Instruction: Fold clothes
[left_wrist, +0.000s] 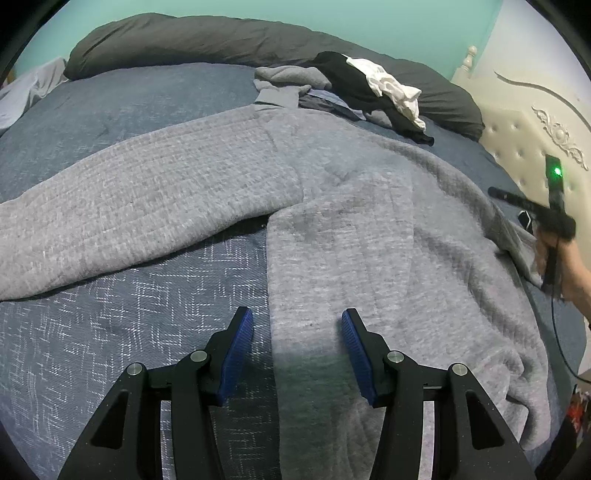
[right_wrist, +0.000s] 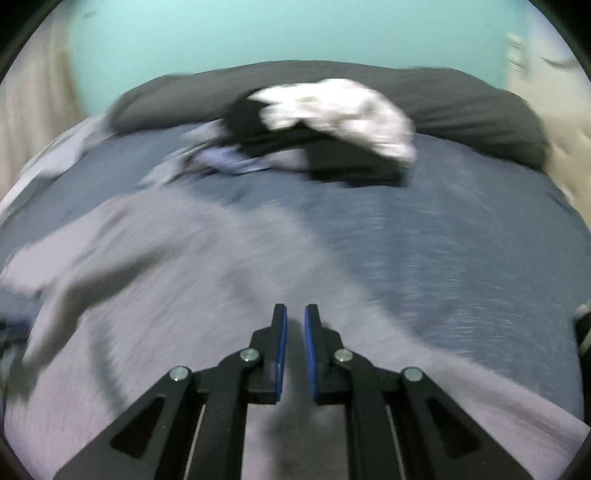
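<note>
We are observing a large grey knitted sweatshirt (left_wrist: 351, 206) lying spread across a blue patterned woven bedspread (left_wrist: 129, 332). The left gripper (left_wrist: 297, 321) is hovering with its blue-padded fingers spread wide; the garment's lower edge is lying between and beneath them, one sleeve stretching away to the left. The right gripper (right_wrist: 295, 314) is showing its fingers nearly pressed together with grey fabric lying between them; the right wrist view is blurred, so we cannot tell whether they are pinching it. A heap of black, white and grey clothes (left_wrist: 362, 88) is sitting beyond, against a long dark grey pillow (left_wrist: 192, 40).
</note>
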